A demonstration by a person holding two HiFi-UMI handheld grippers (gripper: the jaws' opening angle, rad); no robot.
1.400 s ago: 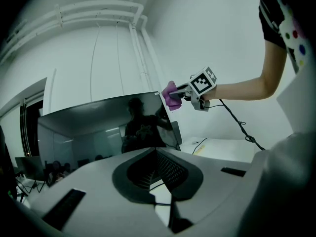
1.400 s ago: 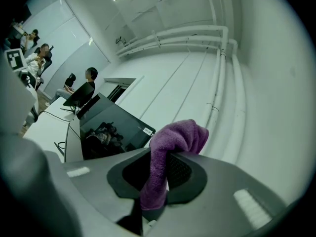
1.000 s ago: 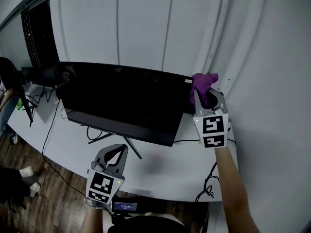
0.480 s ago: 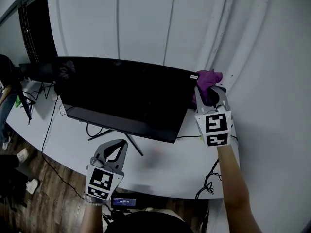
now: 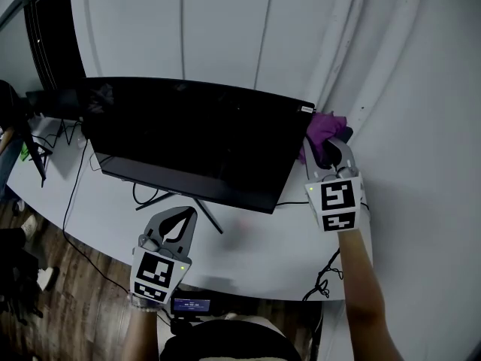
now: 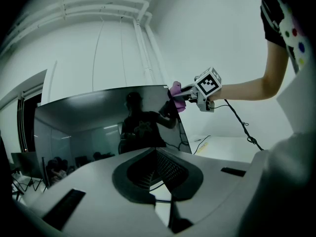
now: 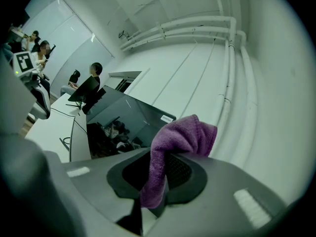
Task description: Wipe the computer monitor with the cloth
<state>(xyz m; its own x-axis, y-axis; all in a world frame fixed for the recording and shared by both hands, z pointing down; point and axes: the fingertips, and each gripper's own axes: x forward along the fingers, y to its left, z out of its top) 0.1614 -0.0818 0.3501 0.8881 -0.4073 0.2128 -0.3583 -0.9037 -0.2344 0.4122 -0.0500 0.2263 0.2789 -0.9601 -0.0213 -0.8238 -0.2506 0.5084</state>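
Right gripper (image 5: 328, 155) is clamped shut on a purple cloth (image 7: 174, 141), which is pinched between the two jaws and bunches up in a soft fold above them. Seen from the head view, the person's bare right forearm (image 5: 359, 292) reaches forward and holds this gripper up at the upper right corner of a wide black computer monitor (image 5: 188, 138). The cloth sits right against that corner; in the left gripper view it overlaps the screen's edge and appears to touch it. The screen is dark and mirrors a dim room and the person's silhouette.

The left gripper (image 5: 173, 230) is held low and near the person, in front of the monitor's lower left part and well apart from the cloth. Its jaws are brought together with nothing between them.

The monitor stands on a thin-legged stand (image 5: 204, 222) on a white table (image 5: 259, 265), facing the person, with a white panelled wall (image 5: 225, 28) behind it. Dark cables (image 5: 325, 277) trail over the table's right edge. In the right gripper view, several seated people (image 7: 91, 73) are visible far off to the left.
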